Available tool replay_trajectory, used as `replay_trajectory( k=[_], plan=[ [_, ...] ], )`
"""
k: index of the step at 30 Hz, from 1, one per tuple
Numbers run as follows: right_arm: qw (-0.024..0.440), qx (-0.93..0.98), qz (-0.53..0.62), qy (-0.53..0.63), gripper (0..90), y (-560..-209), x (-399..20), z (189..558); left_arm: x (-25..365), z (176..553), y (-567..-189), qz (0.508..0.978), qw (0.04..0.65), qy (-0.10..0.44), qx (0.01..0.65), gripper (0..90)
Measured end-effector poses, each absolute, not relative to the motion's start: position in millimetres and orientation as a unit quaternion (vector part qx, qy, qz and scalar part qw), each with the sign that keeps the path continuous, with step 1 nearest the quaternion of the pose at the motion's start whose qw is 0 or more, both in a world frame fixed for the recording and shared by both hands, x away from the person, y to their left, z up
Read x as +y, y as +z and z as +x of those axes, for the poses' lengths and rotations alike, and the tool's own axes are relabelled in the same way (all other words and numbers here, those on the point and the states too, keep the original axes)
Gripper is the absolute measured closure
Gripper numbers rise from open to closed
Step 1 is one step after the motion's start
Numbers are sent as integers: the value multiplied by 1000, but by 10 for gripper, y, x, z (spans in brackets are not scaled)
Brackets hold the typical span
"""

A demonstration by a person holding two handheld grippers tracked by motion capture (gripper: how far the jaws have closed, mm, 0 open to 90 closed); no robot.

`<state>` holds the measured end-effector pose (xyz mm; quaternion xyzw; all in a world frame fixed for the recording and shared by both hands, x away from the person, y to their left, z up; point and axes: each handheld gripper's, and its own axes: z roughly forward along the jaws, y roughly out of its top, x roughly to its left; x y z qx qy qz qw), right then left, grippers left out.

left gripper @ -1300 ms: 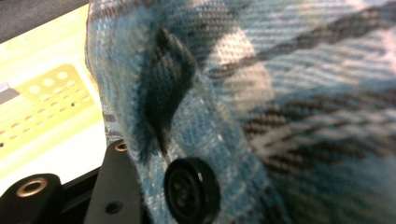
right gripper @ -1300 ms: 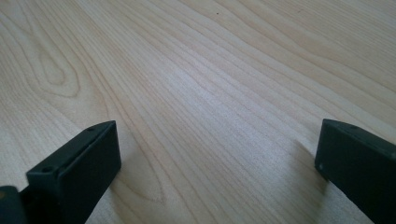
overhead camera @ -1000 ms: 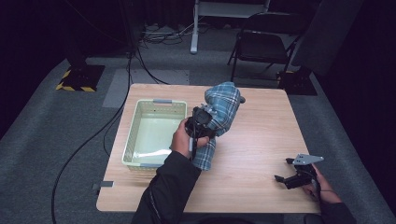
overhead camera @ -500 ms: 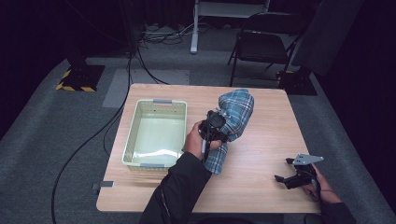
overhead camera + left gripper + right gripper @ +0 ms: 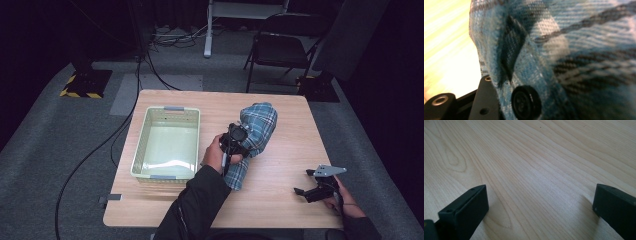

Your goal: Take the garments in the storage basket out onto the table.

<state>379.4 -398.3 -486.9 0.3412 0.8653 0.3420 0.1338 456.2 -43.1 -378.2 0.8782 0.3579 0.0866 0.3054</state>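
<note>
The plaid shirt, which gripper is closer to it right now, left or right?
Left. The left gripper is clamped on the plaid shirt mid-table; the right gripper rests open on the bare table, apart near the front right corner.

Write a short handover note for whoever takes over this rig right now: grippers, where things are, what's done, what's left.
Left gripper: shut on the plaid shirt, holding it bunched above the table, just right of the green basket.
Right gripper: open, holding nothing, low over the table's near right corner.
Done: shirt gripped and partly lifted; its lower end hangs near the tabletop.
Left: probably place the shirt in the basket, which has nothing in it.
</note>
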Motion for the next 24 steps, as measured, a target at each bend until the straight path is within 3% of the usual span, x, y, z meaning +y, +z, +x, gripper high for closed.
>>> replay_trajectory(
  k=[24],
  plan=[
    [134,866,341,342,2,-4869,-3984,3794,-571,4632,-4130,887,281,69,360,488]
  ],
)
